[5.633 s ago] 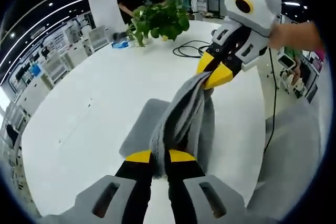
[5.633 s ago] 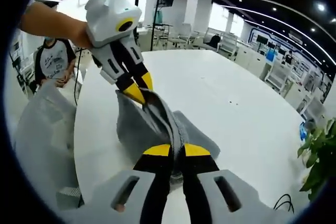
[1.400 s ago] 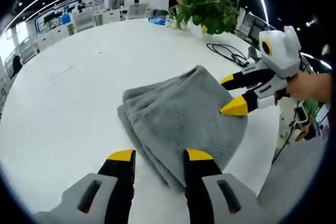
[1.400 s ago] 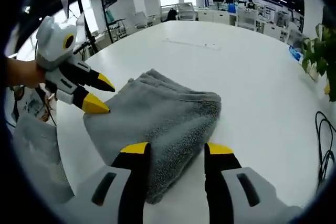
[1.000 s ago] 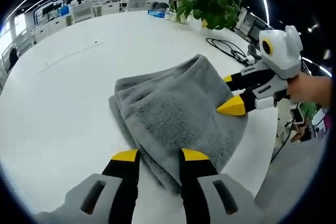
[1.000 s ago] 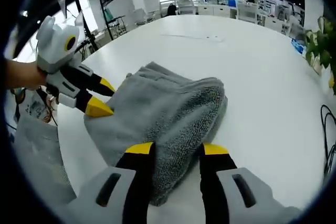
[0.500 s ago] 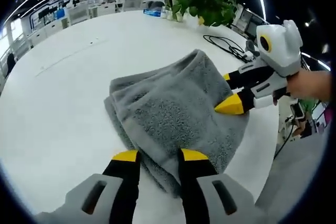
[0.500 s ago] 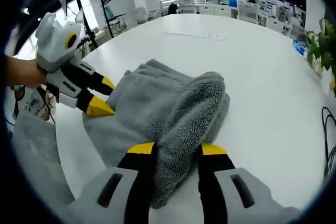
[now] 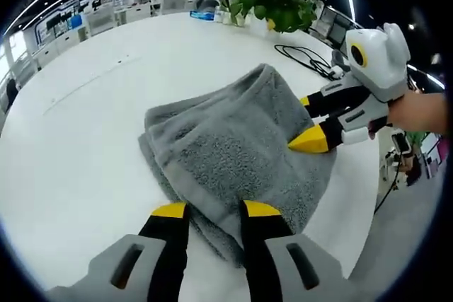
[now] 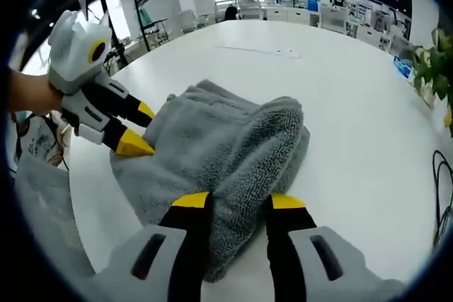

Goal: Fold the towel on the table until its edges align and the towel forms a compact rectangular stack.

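Grey towel (image 9: pixel 233 139) lies folded in a thick stack on the white surface (image 9: pixel 85 139), near the surface's edge. Left claw (image 9: pixel 209 210) sits at one corner of the towel, jaws narrowly parted with the folded layers between them. Right claw (image 10: pixel 233 201) is at the neighbouring corner, jaws likewise narrow around the towel's edge; firm grip cannot be told. Potted plant (image 9: pixel 272 5) and black cable (image 9: pixel 304 58) lie beyond the towel.
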Demonstrator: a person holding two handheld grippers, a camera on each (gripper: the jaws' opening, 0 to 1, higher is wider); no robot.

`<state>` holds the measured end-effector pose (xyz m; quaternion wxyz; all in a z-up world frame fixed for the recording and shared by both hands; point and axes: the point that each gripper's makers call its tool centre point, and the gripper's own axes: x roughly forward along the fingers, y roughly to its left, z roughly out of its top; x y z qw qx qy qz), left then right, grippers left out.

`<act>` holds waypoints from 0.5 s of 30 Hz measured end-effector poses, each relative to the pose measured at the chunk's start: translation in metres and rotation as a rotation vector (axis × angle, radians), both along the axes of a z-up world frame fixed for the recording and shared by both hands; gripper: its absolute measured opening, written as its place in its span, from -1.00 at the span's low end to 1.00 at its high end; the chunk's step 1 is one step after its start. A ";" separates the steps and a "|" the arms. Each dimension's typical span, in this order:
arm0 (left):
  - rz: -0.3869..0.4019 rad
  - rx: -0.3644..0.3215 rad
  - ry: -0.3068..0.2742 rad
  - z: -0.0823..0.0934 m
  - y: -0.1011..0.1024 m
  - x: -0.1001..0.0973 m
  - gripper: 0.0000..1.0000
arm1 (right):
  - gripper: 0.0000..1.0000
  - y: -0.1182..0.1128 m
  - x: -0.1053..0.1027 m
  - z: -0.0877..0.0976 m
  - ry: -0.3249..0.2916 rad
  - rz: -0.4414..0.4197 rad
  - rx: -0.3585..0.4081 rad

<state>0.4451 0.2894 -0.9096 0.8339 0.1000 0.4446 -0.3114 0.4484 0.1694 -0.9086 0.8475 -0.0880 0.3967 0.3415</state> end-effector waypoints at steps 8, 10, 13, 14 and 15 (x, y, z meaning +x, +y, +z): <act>-0.001 0.022 -0.003 0.000 0.002 0.024 -0.42 | -0.41 0.000 0.026 -0.002 -0.011 -0.012 0.006; -0.001 0.027 -0.003 0.000 0.002 0.029 -0.42 | -0.41 0.001 0.032 -0.002 -0.015 -0.013 0.005; -0.001 0.029 -0.004 0.000 0.004 0.039 -0.42 | -0.41 0.001 0.042 -0.003 -0.018 -0.013 0.004; -0.001 0.029 -0.004 0.001 0.004 0.041 -0.42 | -0.41 0.002 0.046 -0.003 -0.018 -0.015 0.005; 0.000 0.030 -0.006 0.001 0.005 0.045 -0.41 | -0.41 0.002 0.049 -0.003 -0.019 -0.016 0.006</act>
